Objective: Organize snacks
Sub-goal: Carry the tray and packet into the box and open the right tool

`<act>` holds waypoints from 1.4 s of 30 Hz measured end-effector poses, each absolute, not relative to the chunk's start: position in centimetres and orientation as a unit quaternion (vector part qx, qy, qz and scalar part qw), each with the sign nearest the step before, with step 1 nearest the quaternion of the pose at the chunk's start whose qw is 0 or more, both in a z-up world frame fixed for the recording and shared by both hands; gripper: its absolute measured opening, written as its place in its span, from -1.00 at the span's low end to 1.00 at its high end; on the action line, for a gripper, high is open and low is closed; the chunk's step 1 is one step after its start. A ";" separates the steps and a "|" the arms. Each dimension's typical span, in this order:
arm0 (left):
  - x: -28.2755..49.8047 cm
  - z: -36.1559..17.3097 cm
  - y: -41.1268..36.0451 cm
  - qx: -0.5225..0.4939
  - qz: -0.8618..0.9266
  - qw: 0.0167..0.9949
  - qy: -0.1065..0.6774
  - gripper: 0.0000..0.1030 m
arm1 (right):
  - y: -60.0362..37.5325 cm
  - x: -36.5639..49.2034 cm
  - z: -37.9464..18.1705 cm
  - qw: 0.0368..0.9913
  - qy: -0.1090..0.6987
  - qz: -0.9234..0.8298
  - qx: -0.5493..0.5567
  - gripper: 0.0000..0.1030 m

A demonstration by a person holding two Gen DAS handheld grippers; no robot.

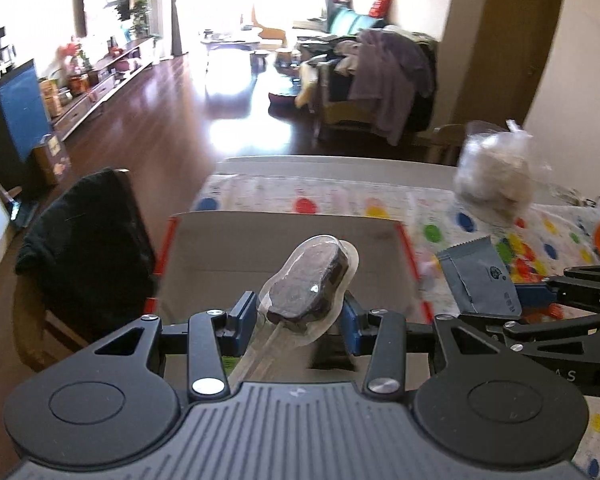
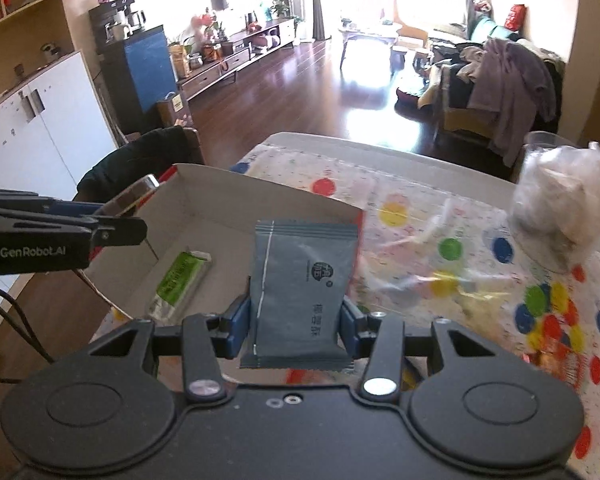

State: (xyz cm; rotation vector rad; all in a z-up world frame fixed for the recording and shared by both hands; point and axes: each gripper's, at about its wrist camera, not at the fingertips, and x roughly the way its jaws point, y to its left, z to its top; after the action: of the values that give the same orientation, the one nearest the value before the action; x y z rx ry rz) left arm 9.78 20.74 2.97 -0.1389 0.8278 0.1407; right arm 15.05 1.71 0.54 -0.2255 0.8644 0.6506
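My left gripper (image 1: 300,312) is shut on a dark chocolate snack in clear wrap (image 1: 306,282) and holds it above the open cardboard box (image 1: 240,248). My right gripper (image 2: 296,320) is shut on a grey-blue snack packet (image 2: 304,280), held upright over the box's right edge (image 2: 356,216). The packet (image 1: 480,280) and the right gripper (image 1: 548,296) also show at the right of the left wrist view. A green snack bar (image 2: 180,280) lies inside the box. The left gripper (image 2: 120,216) shows at the left of the right wrist view.
The box stands on a table with a polka-dot cloth (image 2: 440,248). A clear bag of pale snacks (image 2: 560,204) sits at the far right. Loose clear wrappers (image 2: 428,276) lie on the cloth. A chair with a black garment (image 1: 84,232) stands left of the table.
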 end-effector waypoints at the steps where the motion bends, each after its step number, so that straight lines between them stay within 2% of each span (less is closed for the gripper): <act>1: 9.9 2.8 21.3 -0.066 0.074 0.910 0.404 -0.17 | 2.5 15.3 0.2 0.850 0.412 0.309 -0.111 -0.13; 16: 12.6 -1.5 28.1 -0.039 0.113 0.880 0.459 -0.17 | 11.3 17.9 -4.3 0.825 0.449 0.309 -0.148 -0.13; 29: 16.4 -5.3 27.3 0.021 0.069 0.850 0.521 -0.19 | 14.4 20.0 -8.7 0.800 0.494 0.288 -0.183 -0.13; 42: 16.9 -6.9 26.4 0.035 0.041 0.831 0.553 -0.19 | 14.5 20.1 -9.9 0.788 0.514 0.281 -0.190 -0.10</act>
State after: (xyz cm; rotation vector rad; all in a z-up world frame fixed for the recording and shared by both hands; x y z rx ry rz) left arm 16.88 26.41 -6.91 0.0746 1.1732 0.0869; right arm 20.09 14.54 -9.90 -0.4104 1.1064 0.6045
